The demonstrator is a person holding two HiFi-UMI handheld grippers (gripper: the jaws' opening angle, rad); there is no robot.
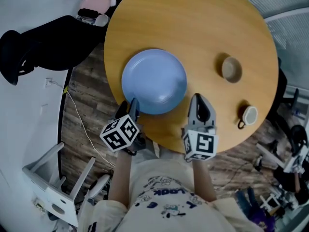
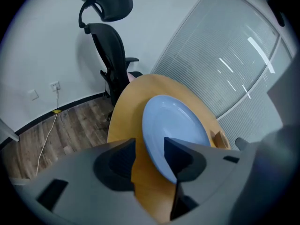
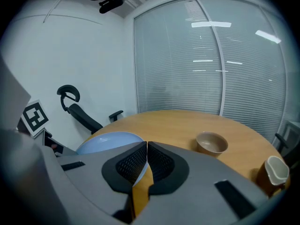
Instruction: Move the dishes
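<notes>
We had both tools at the near edge of a round wooden table (image 1: 207, 23). The left gripper (image 1: 132, 106) stood with its jaws wide apart. The near rim of the blue plate (image 1: 153, 81) showed in the gap between them, but they had hold of nothing. The right gripper (image 1: 197, 100) had its jaws pressed together and empty, above the tabletop just to the right of the plate.

The plate lay flat on our side of the table. A tan bowl (image 1: 231, 69) sat well apart from it to the right, and a white cup (image 1: 249, 115) with a dark handle sat near the table's right rim. The rest of the top was bare, smooth wood.

The floor (image 1: 87, 129) was dark wood planking, with a thin cable (image 1: 77, 115) trailing over it. A black office chair (image 2: 110, 41) stood by the far-left side of the table, against a white wall with a socket (image 2: 55, 86). Glass partitions with lowered blinds (image 3: 197, 64) ran behind the table. A white stool (image 1: 53, 187) lay tipped over on the floor at our left.
</notes>
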